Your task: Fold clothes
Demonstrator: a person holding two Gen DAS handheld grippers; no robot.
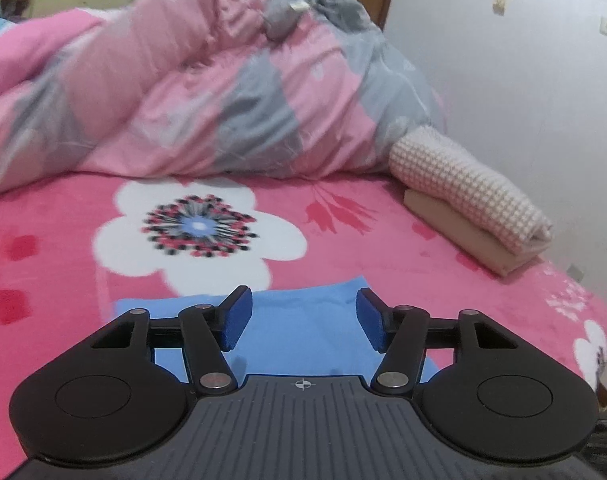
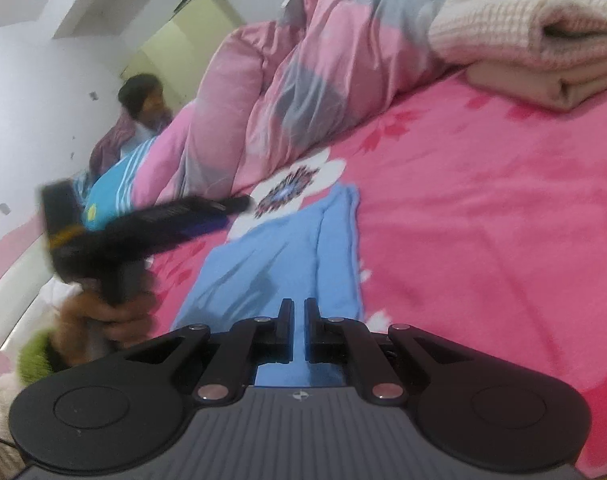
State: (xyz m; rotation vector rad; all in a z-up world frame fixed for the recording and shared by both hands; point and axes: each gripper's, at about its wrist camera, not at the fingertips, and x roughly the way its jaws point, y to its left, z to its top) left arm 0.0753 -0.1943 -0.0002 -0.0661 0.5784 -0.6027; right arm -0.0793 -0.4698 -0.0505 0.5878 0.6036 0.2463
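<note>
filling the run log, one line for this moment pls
left gripper: open over blue garment | right gripper: nearly shut, empty | folded stack: far corner

Light blue cloth [image 2: 287,248] lies flat, partly folded lengthwise, under and ahead of my jaws; folded beige pieces [image 1: 475,204] far right.

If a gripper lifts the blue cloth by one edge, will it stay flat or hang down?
The blue cloth would probably hang limp: it lies thin on the bed with soft creases. It looks light for its size, so lifting should be easy. Its folded layers may slide apart, since nothing pins them.
</note>
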